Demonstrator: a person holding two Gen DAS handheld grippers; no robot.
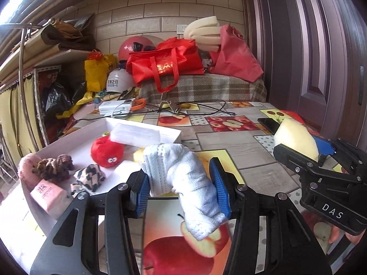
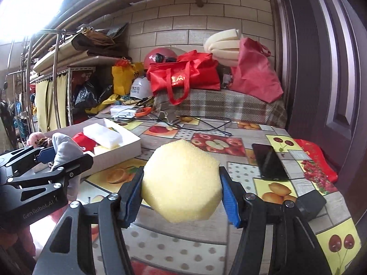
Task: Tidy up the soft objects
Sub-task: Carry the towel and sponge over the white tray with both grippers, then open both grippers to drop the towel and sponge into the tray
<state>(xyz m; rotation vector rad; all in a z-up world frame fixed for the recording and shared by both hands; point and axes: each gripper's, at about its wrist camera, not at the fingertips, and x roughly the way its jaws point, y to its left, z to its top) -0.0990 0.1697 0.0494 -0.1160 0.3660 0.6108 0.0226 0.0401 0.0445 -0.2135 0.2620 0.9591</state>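
My left gripper point(image 1: 182, 186) is shut on a white rolled cloth point(image 1: 190, 181) and holds it above the table, just right of the white tray point(image 1: 169, 133). The tray holds a red plush ball point(image 1: 105, 152), a white foam block point(image 1: 135, 135), a brown knitted toy point(image 1: 54, 166), a black-and-white plush piece point(image 1: 89, 176) and a pink packet point(image 1: 48, 196). My right gripper point(image 2: 182, 186) is shut on a yellow sponge point(image 2: 182, 181) and holds it over the table. It shows in the left wrist view point(image 1: 298, 151) at the right. The left gripper shows in the right wrist view point(image 2: 62, 154).
A black phone point(image 2: 269, 162) lies on the fruit-print tablecloth point(image 2: 206, 142) at the right. Cables point(image 2: 206, 123) and a white device point(image 2: 123, 111) lie at the back. Red bags point(image 2: 185, 75) sit on a plaid-covered box behind. A dark door point(image 2: 325, 68) stands at the right.
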